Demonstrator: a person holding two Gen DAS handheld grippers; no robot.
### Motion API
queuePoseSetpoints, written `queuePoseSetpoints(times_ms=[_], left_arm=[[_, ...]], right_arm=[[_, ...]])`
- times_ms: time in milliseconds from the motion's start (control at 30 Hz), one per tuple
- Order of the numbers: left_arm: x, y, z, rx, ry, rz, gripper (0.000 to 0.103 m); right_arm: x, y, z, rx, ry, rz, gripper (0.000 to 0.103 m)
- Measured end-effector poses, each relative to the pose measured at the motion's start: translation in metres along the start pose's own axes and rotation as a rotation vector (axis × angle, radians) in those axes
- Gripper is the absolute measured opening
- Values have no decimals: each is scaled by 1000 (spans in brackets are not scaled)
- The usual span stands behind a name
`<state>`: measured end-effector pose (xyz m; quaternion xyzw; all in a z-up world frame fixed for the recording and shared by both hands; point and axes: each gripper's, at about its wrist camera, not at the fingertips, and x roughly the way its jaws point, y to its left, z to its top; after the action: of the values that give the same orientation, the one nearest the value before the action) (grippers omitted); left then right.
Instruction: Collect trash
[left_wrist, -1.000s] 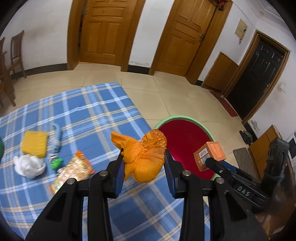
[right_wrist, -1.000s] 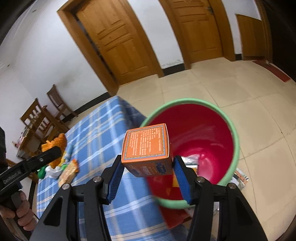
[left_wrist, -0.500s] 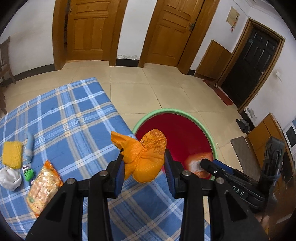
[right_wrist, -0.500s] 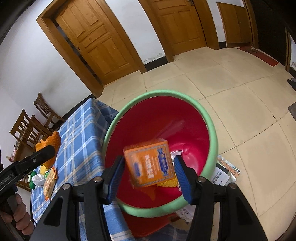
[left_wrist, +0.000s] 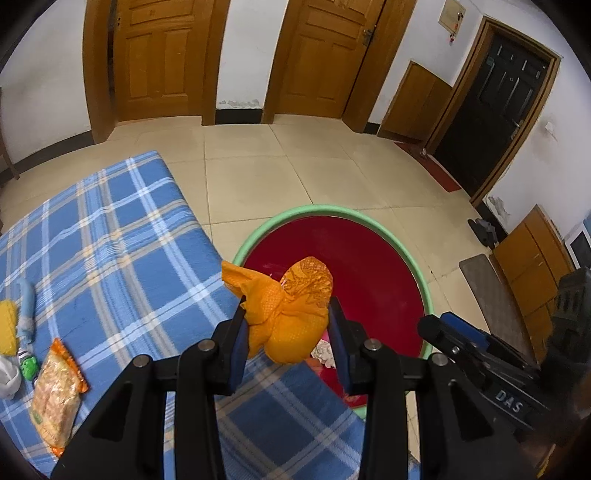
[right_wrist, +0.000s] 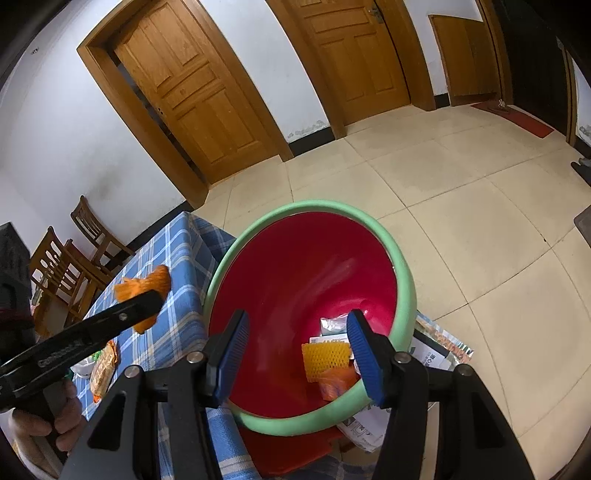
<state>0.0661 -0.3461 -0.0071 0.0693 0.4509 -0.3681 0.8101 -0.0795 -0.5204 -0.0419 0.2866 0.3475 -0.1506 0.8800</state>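
My left gripper is shut on a crumpled orange mesh bag, held at the near-left rim of the red bin with a green rim. My right gripper is open and empty above the bin. The orange box lies in the bin's bottom beside a yellow foam net and paper scraps. The left gripper with the orange bag shows at the left of the right wrist view.
The blue plaid table holds a snack packet, a green toy, a blue tube, a yellow sponge and white paper. Papers lie on the floor by the bin. Chairs stand at the left.
My right gripper opened and the orange box dropped into the bin. My left gripper carried the orange bag rightward to the bin's rim.
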Motion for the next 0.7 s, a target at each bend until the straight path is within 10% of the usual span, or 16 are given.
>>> queuePoseSetpoints(times_ms=[700], left_arm=[[3, -9, 13, 8, -16, -15, 58]], right_arm=[[1, -12, -2, 30, 1, 12, 59]])
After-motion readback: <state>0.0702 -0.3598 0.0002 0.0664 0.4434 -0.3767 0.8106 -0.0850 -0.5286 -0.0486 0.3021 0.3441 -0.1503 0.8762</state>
